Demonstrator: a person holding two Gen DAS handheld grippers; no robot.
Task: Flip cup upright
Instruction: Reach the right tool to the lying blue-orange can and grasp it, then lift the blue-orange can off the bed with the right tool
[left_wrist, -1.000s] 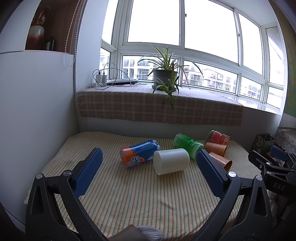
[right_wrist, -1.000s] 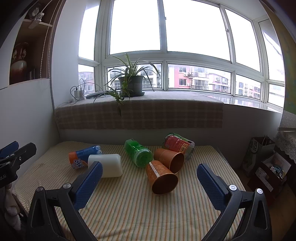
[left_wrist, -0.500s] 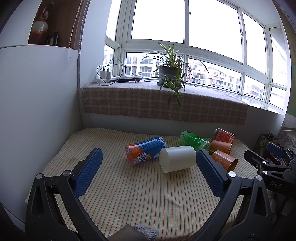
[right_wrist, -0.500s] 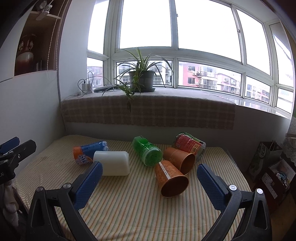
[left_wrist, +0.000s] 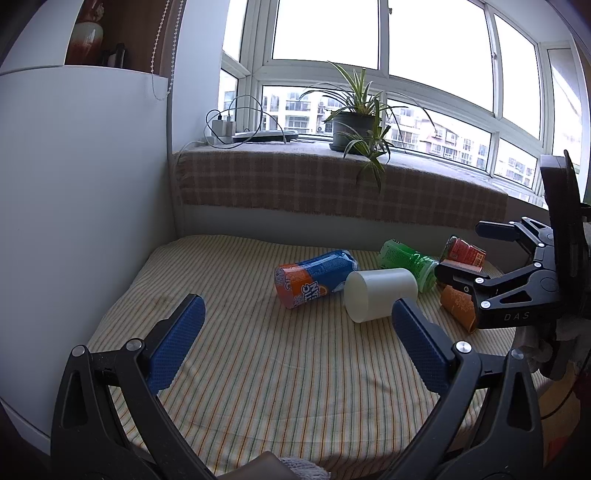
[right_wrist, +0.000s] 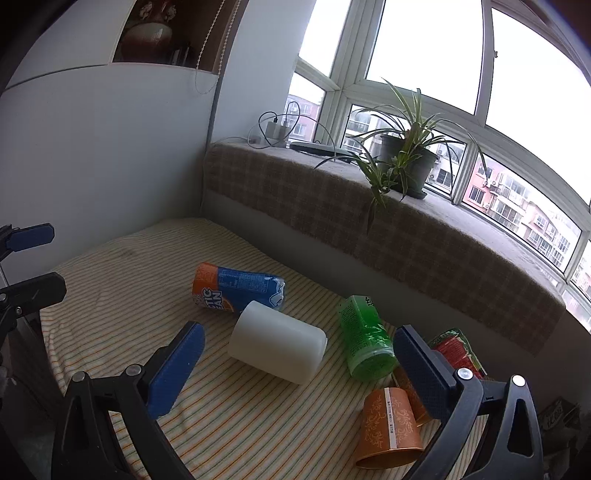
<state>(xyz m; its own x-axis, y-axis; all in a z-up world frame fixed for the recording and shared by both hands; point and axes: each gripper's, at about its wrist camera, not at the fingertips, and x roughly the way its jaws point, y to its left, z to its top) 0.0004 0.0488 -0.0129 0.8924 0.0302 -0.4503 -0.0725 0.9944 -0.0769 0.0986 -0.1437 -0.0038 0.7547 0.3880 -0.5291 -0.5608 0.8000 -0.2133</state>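
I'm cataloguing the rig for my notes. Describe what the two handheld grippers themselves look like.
Both look alike: the left gripper and right gripper have black, angular, open-framed arms with silver bolts at the joints, each ending in a flat blue finger pad with a fine dotted texture. Seen from the left camera, the right gripper's side bears pale "DAS" lettering. No cables are visible on them.

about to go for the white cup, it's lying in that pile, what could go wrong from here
1. The white cup lies on its side touching the blue-orange can; closing the right gripper on it may nudge the can and send it rolling.
2. The cup is smooth and round on a soft striped cloth, so it could roll or slip from the open jaws.
3. The green bottle and orange cup sit close by the right finger and may get knocked.
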